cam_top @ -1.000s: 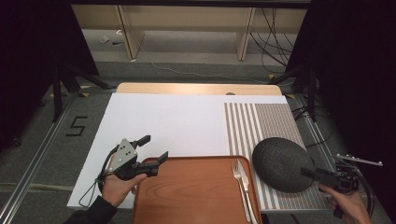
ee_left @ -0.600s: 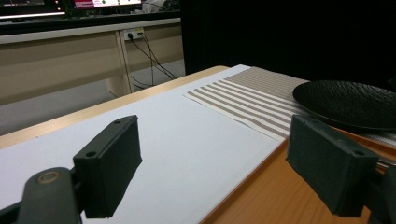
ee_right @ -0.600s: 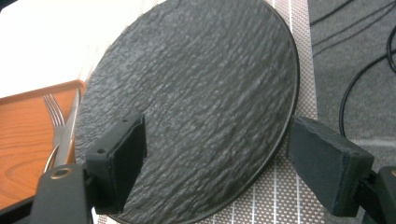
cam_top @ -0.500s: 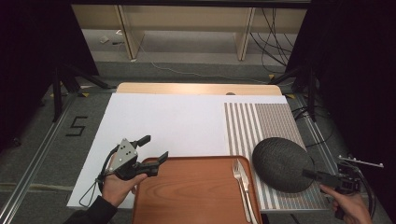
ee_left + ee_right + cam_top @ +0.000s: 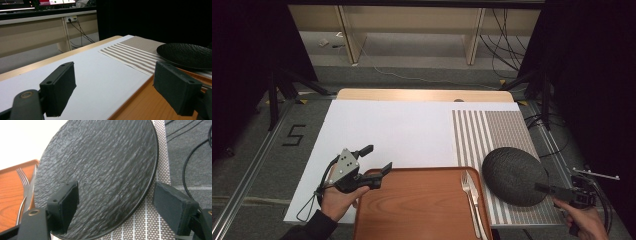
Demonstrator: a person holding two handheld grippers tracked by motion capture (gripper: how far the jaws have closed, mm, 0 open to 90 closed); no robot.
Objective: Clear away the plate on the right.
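A black textured plate (image 5: pixel 513 174) lies on the striped placemat (image 5: pixel 497 131), just right of the brown wooden tray (image 5: pixel 412 207). A fork (image 5: pixel 471 192) rests along the tray's right side. My right gripper (image 5: pixel 544 188) comes in from the front right and is open. In the right gripper view its jaws straddle the plate's (image 5: pixel 100 165) near rim, one over the plate and one over the placemat (image 5: pixel 150 225). My left gripper (image 5: pixel 377 159) is open and holds nothing, hovering at the tray's far left corner. The left gripper view shows the gripper (image 5: pixel 115 82) above the white sheet (image 5: pixel 95 75).
A large white sheet (image 5: pixel 392 130) covers most of the wooden table (image 5: pixel 422 95). Cables (image 5: pixel 597 195) trail on the floor right of the table, and shelving legs (image 5: pixel 349 40) stand beyond its far edge. A fork (image 5: pixel 23 185) lies on the tray (image 5: pixel 10 192) left of the plate.
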